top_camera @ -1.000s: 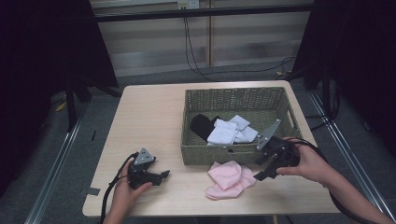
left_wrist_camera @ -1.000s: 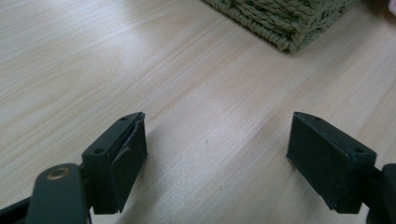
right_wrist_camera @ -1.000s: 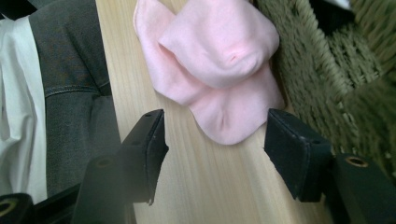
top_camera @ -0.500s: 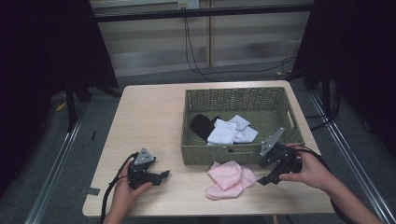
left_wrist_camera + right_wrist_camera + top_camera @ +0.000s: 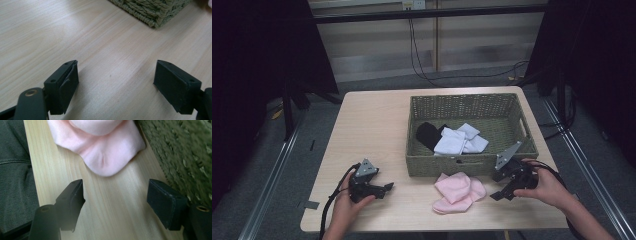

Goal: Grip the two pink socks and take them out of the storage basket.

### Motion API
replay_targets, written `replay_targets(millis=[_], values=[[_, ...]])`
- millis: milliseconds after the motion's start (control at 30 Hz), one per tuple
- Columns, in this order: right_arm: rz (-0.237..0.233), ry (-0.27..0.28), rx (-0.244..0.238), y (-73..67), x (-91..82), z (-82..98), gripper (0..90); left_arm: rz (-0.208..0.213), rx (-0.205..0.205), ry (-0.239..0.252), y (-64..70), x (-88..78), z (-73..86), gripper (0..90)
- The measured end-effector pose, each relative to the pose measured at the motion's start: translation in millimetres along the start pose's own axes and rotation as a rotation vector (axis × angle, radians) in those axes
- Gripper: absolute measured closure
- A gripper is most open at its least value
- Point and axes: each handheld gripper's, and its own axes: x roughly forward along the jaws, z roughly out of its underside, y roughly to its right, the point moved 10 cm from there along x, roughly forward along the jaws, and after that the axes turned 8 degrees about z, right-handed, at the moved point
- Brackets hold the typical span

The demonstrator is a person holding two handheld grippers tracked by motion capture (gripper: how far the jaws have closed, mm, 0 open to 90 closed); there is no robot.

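A pink sock pair (image 5: 458, 191) lies on the wooden table (image 5: 372, 130) just in front of a green woven basket (image 5: 469, 102). White socks (image 5: 459, 140) and a black sock (image 5: 428, 134) lie inside the basket. My right gripper (image 5: 497, 192) rests on the table right of the pink socks, open, its jaws pointing at them; the pink socks (image 5: 105, 145) lie just beyond my right gripper (image 5: 116, 200). My left gripper (image 5: 387, 188) sits open and empty at the front left. In its own view my left gripper (image 5: 116, 85) faces bare wood and the basket corner (image 5: 152, 10).
The basket takes up the right half of the table. Bare wood stretches over the left half. A grey trouser leg (image 5: 15, 177) shows beyond the table's front edge. Cables (image 5: 432, 55) run over the floor behind the table.
My right gripper has come down and back toward the front edge, settling on the table right of the pink socks. The left gripper has stayed put.
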Motion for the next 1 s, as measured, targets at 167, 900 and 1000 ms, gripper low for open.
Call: replay_targets(millis=[167,900,1000], values=[[0.004,0.013,0.000,1.2,2.4,3.3,28.4,0.000,0.000,0.000,0.0,0.0,0.0,19.4],[0.014,0.061,-0.017,1.5,11.9,13.6,25.6,0.000,0.000,0.000,0.0,0.0,0.0,19.4],[0.025,0.087,-0.034,1.1,12.6,14.9,22.9,-0.001,-0.005,0.005,0.2,0.2,-0.3,19.4]])
